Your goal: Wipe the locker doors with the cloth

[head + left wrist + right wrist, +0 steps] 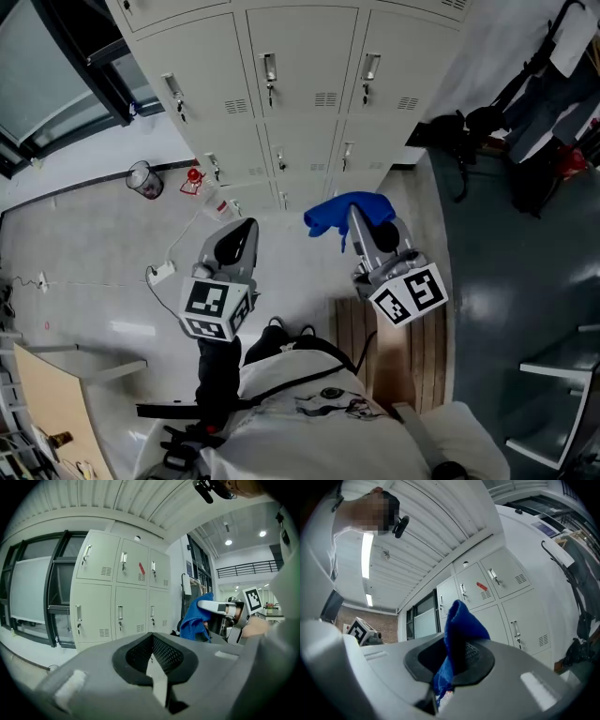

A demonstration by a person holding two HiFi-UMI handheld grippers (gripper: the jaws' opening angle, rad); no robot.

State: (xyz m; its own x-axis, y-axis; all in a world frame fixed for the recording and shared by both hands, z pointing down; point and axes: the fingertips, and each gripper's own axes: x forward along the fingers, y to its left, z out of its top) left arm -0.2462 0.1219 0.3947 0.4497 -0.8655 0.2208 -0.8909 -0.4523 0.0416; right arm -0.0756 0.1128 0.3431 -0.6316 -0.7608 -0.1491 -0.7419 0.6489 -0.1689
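Observation:
A bank of pale grey locker doors [300,94] with handles and vents stands ahead; it also fills the left gripper view [117,592] and shows in the right gripper view [497,597]. My right gripper [356,217] is shut on a blue cloth [345,214], which bunches up between its jaws [459,639] a short way off the lockers. My left gripper [239,236] is shut with nothing in it, held lower and left of the cloth. From the left gripper view the cloth [194,618] hangs at the right.
A person's torso fills the bottom of the head view. A clear cup [144,179] and a red object [193,178] lie on the floor by the lockers' left end. A white cable and plug [161,272] trail left. Dark bags [534,103] stand at the right.

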